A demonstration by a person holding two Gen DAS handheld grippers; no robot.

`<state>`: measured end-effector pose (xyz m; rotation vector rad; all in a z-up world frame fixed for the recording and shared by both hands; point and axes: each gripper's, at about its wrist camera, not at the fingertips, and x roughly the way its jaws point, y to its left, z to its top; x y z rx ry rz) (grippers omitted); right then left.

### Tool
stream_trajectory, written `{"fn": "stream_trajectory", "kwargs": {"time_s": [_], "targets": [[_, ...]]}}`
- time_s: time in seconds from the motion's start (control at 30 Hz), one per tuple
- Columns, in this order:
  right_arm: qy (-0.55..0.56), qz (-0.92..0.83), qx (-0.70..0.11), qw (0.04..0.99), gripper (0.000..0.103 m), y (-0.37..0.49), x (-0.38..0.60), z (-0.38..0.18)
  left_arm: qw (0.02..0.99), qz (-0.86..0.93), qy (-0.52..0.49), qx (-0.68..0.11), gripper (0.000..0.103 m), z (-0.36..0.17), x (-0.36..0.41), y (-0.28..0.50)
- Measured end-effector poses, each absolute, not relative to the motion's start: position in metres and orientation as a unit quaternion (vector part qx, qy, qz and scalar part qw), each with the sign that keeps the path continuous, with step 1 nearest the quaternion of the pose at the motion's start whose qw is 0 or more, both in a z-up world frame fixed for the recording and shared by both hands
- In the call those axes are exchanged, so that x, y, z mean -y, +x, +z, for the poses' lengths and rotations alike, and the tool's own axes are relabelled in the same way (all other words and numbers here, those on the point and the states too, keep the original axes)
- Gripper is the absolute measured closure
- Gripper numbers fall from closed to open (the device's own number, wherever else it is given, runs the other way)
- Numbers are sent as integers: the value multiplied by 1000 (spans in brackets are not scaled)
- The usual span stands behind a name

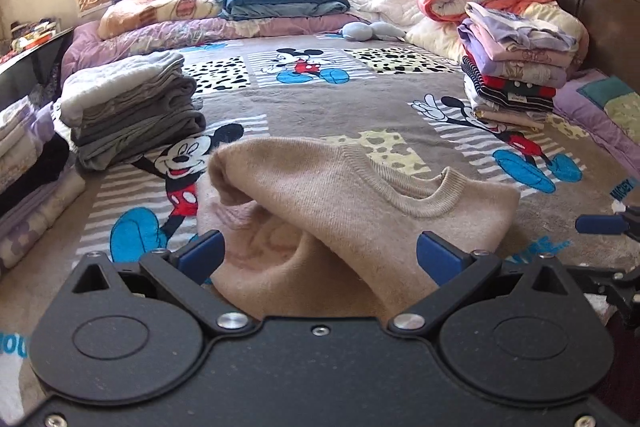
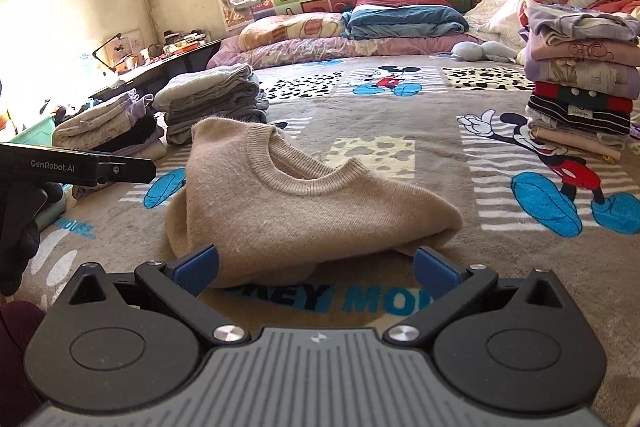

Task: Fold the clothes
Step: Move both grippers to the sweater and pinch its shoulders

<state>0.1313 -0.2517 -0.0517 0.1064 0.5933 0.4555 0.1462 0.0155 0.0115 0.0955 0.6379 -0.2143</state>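
Sweater: the beige sweater lies on the bed near its front edge, doubled into a compact bundle with the ribbed collar on top, facing the window. In the left wrist view the sweater shows a loose rolled lobe at 10 o'clock of the collar and a hollow fold below it, so the bundle is lumpy, not flat.

Left gripper: the left gripper has its jaws spread wide, one to each side of the sweater's near part; the blue pads hold nothing that I can see. Whether they touch the knit cannot be told.

Right gripper: the right gripper is likewise wide open and empty, just short of the sweater's near edge, with the bundle at 12 o'clock of it.

Grey pile: a grey pile of folded clothes stands at 10 o'clock of the sweater, well apart from it.

Colour pile: a colour pile of folded clothes stands at 2 o'clock, near the headboard side.

Side heap: more clothes lie at 9 o'clock by the bed's edge; folded or not, I cannot tell.

Progress: two tidy piles suggest much of the folding lies done. The sweater looks folded at least in half; in my judgement it wants flattening or squaring, and it sits on neither pile.
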Motion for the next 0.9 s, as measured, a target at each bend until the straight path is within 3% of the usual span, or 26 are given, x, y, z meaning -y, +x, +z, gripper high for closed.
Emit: {"fn": "stream_trajectory", "kwargs": {"time_s": [0.33,0.5,0.7,0.9], "targets": [[6,259,-303,917,1,184,262,-52,921,-200,128,-308,2,18,-11,193],[-9,285,-311,907,17,209,269,-55,899,-261,191,-294,4,27,-5,217],[-43,316,-314,894,17,234,269,-58,855,-313,241,-336,16,26,4,254],[-34,347,-331,877,19,266,268,-68,821,-356,239,-377,17,18,5,296]]}}
